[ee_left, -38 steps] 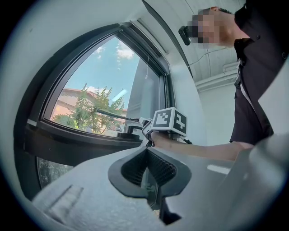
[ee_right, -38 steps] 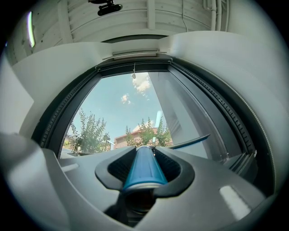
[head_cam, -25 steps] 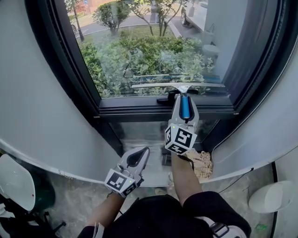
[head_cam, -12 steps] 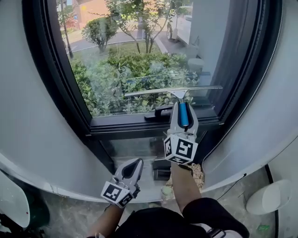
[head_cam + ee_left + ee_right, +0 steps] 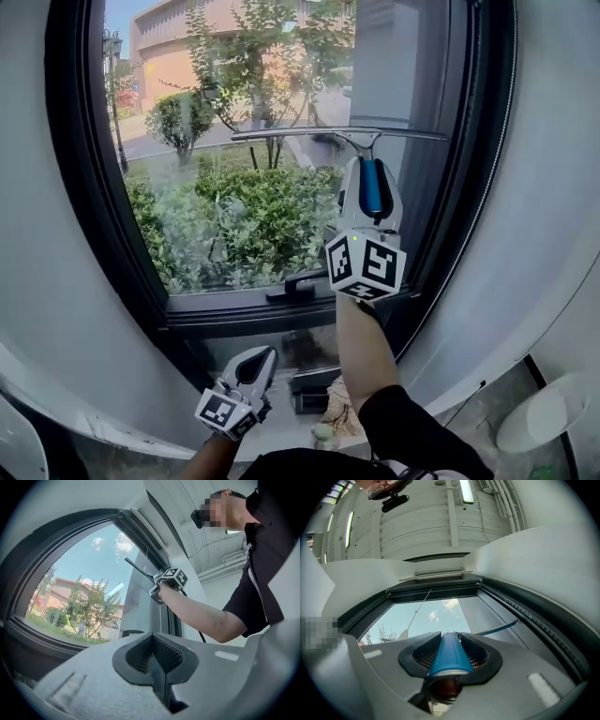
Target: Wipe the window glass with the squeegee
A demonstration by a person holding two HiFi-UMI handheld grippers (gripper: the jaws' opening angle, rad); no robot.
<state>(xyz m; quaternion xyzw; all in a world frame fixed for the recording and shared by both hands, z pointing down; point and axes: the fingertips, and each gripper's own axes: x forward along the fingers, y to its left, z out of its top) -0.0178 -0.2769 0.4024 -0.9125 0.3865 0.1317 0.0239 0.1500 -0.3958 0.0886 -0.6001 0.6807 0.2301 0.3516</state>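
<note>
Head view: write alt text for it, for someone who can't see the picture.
The right gripper holds a blue-handled metal squeegee by its handle, the long blade level high on the dark-framed window glass, with green shrubs outside. The left gripper hangs shut and empty below the window.

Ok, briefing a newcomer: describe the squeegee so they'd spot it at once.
Find the big dark-framed window. In front of its glass, right of centre, the right gripper holds the squeegee. Blue handle between the fingers, long thin blade level across the pane, unlike the short black window handle lower down.
</note>
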